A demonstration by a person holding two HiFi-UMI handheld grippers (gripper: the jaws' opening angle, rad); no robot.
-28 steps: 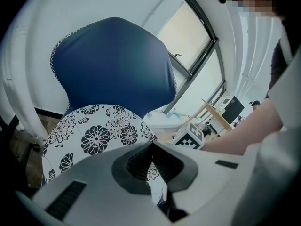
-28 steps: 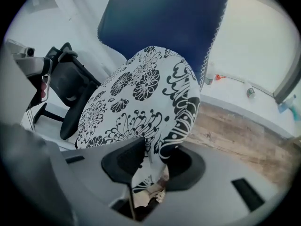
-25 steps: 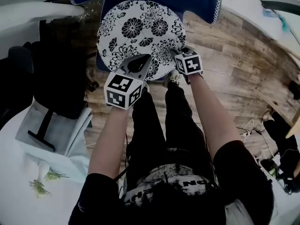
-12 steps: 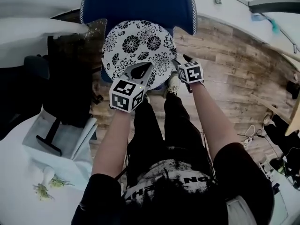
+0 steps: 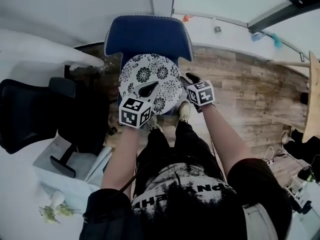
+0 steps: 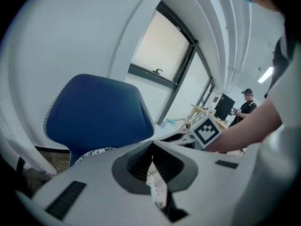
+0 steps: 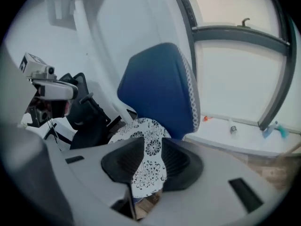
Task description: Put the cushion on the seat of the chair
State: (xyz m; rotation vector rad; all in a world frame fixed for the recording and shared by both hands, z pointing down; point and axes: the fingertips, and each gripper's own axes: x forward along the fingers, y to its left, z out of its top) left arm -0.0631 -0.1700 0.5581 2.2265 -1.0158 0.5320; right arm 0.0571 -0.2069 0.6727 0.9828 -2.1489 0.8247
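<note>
The round floral cushion (image 5: 150, 79) sits over the blue chair (image 5: 147, 36) seat, dead ahead of both grippers, near rim pinched by the left gripper (image 6: 151, 145) while the right gripper (image 7: 153, 144) is closing its jaws on the rim.

The cushion (image 5: 156, 73) hides nearly all the seat of the blue chair (image 5: 147, 36).

Cushion (image 5: 150, 79): cloth, matt, soft-looking, with a black floral print on white. Chair (image 5: 148, 36): blue upholstery cloth, matt, evenly textured, edged with a white stitched trim. Floor (image 5: 240, 91): wood-look planks, grey-brown, grain visible, low sheen. Left claw (image 6: 151, 146): light-grey plastic shell, smooth and matt. Its pads (image 6: 136, 161) are dark, ribbed and rubber-like. Marker cube (image 5: 135, 112): matt faces, black squares printed on white. Office chair (image 5: 30, 114): black, matt; material cannot be told.
</note>
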